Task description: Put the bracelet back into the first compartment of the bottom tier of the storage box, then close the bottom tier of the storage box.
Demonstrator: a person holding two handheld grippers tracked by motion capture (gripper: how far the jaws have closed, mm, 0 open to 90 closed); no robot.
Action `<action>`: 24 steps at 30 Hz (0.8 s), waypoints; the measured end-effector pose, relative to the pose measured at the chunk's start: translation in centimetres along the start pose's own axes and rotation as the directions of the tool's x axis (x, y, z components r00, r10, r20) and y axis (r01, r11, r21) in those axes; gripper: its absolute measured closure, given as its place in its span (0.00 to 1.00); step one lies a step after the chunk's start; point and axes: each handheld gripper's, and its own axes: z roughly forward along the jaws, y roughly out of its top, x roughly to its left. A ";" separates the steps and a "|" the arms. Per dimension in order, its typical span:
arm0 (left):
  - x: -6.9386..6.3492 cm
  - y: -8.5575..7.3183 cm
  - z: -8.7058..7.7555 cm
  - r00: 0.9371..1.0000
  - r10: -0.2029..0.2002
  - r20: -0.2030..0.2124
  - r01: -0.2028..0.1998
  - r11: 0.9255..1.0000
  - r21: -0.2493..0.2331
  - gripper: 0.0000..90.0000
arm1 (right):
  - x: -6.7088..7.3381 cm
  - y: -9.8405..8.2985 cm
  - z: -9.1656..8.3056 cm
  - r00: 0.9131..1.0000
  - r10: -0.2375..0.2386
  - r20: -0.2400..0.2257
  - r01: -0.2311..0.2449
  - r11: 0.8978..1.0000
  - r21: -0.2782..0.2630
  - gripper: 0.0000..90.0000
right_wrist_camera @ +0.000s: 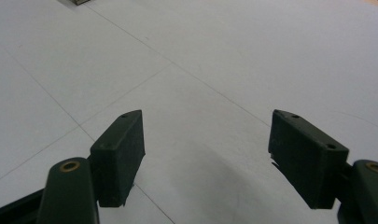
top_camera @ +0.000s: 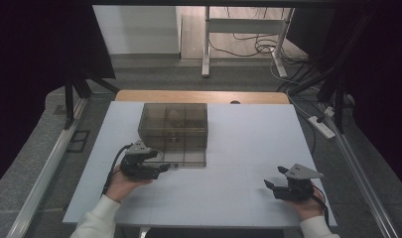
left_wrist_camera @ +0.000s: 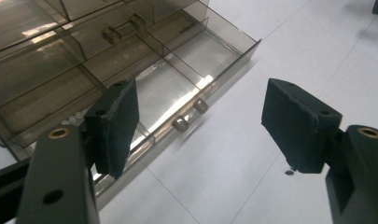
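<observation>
White table [top_camera: 228,198]; drawer box [top_camera: 173,133] just beside left gripper [left_wrist_camera: 200,135], jaws released, empty.

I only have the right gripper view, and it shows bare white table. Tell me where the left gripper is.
Observer: The left gripper is by the front left corner of a smoky clear drawer box.
Operator: Report the drawers.
Observer: The bottom drawer stands pulled out toward the person.
Operator: Say whether the left one holds anything.
Observer: No. Its jaws are open with nothing between them.
</observation>
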 end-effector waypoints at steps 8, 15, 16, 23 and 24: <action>-0.4 -0.2 0.8 1.000 0.011 0.007 -0.012 1.000 0.027 0.31 | 0.1 0.1 0.0 1.000 -0.004 0.001 0.004 1.000 0.002 0.30; -0.5 -0.3 1.2 1.000 0.018 0.005 -0.018 0.999 0.043 0.31 | 0.1 0.0 0.1 1.000 -0.006 -0.002 0.006 1.000 0.007 0.30; -0.5 -0.3 1.3 1.000 0.020 0.002 -0.020 0.999 0.046 0.31 | 0.2 0.0 0.1 1.000 -0.007 -0.002 0.007 1.000 0.006 0.30; -0.5 -0.5 1.5 1.000 0.028 -0.012 -0.027 0.997 0.069 0.35 | 0.2 0.0 0.1 1.000 -0.005 -0.001 0.005 1.000 0.005 0.30; -0.5 -0.6 1.6 0.999 0.030 -0.012 -0.029 0.997 0.074 0.35 | 0.2 0.0 0.1 1.000 -0.006 -0.001 0.006 1.000 0.007 0.30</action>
